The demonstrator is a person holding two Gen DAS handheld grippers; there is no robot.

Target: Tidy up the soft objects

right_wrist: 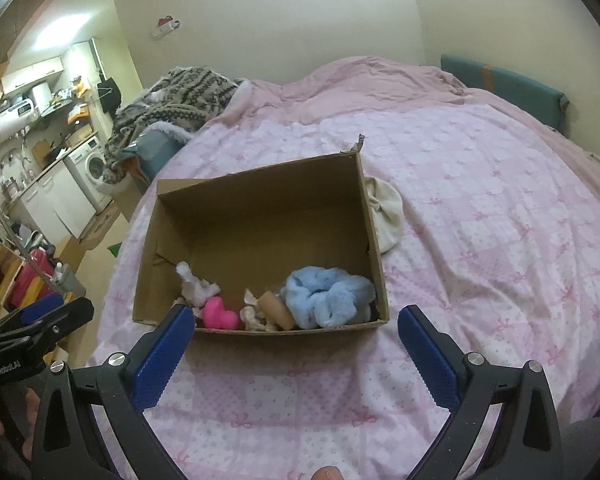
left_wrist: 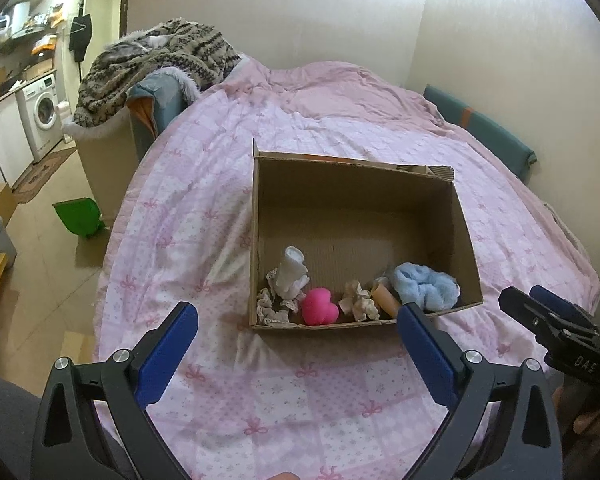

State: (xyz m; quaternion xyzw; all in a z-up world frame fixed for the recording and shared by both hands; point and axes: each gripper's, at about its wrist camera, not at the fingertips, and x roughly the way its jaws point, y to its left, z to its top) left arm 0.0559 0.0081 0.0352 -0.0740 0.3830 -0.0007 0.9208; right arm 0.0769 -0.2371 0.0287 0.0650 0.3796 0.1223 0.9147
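I hold left gripper [left_wrist: 298, 322] and right gripper [right_wrist: 296, 322] spread wide, nothing between fingers. Cardboard box [left_wrist: 466, 240] on pink quilt [left_wrist: 260, 400] just ahead of fingertips; blue scrunchie [right_wrist: 328, 294], pink heart [right_wrist: 220, 314] inside near wall.

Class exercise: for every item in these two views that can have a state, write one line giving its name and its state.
Cardboard box: open-topped, resting on the bed.
Pink heart sponge: inside the box.
Blue scrunchie: inside the box.
White cloth: outside the box, against its right wall.
Left tongs: open, holding nothing.
Right tongs: open, holding nothing.
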